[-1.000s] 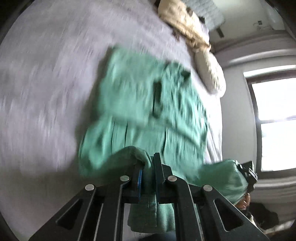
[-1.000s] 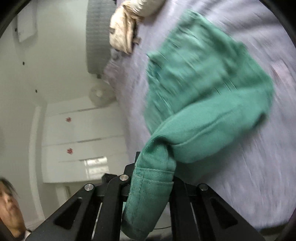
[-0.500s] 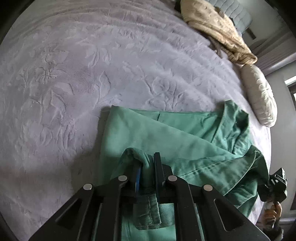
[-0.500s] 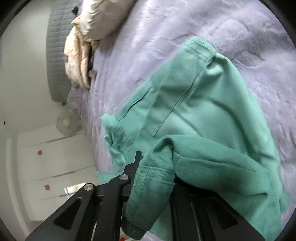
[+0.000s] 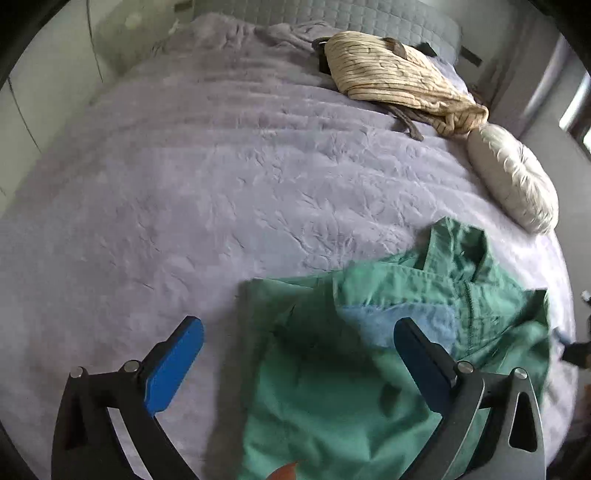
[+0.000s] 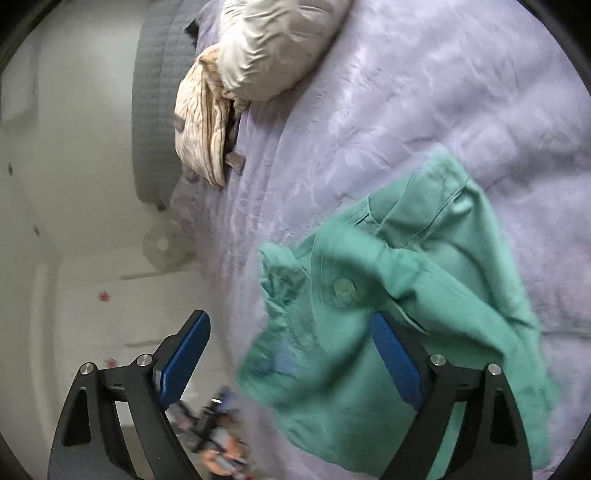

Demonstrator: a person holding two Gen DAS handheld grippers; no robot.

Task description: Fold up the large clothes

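Note:
A green garment (image 5: 369, 354) lies folded over itself on the lilac bedspread (image 5: 221, 184), near the bed's near edge. My left gripper (image 5: 299, 339) is open and empty just above the garment's left part. In the right wrist view the same green garment (image 6: 406, 295) lies rumpled with a button facing up. My right gripper (image 6: 291, 332) is open and empty above the garment's edge, its right finger over the cloth. The other gripper shows blurred at the bottom of that view.
A beige striped garment (image 5: 391, 77) lies crumpled near the grey headboard (image 5: 369, 18). A white pillow (image 5: 517, 181) lies at the bed's right side; it also shows in the right wrist view (image 6: 273, 48). White cabinets (image 6: 110, 314) stand beside the bed.
Both grippers were shut on the green garment; both have opened and let it drop onto the bed. Both have drawn back a little from the cloth.

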